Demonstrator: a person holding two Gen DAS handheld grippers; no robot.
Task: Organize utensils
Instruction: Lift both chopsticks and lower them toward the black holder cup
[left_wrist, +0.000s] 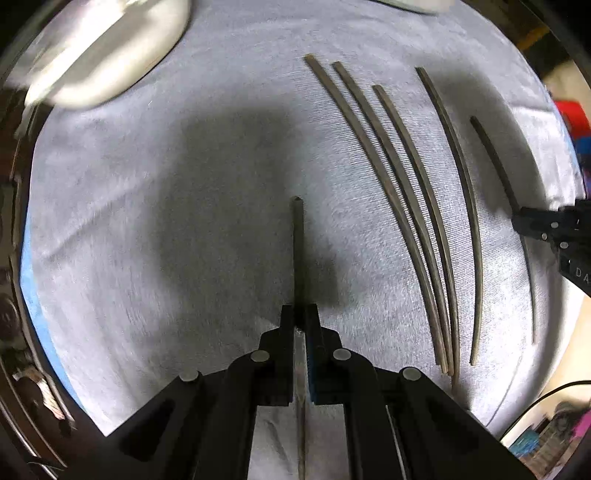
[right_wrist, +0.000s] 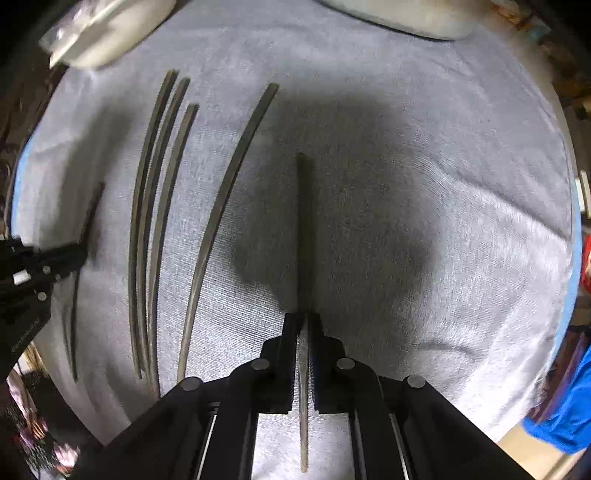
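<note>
Four slim dark wooden chopsticks (left_wrist: 406, 221) lie side by side on the grey cloth-covered bench (left_wrist: 147, 221). Left hand-held gripper (left_wrist: 300, 317) clamps a fifth chopstick (left_wrist: 298, 251); right hand-held gripper (right_wrist: 303, 325) clamps a sixth chopstick (right_wrist: 303, 229).

Under me lies a grey towel (left_wrist: 221, 110) — ribbed, slightly rumpled. A pale dish (left_wrist: 110, 48) sits at its far-left corner, blurred.

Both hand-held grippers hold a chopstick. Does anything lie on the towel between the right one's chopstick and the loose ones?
Nothing visible does. The right hand-held gripper pinches its chopstick, and only bare grey towel separates it from the nearest loose chopstick.
</note>
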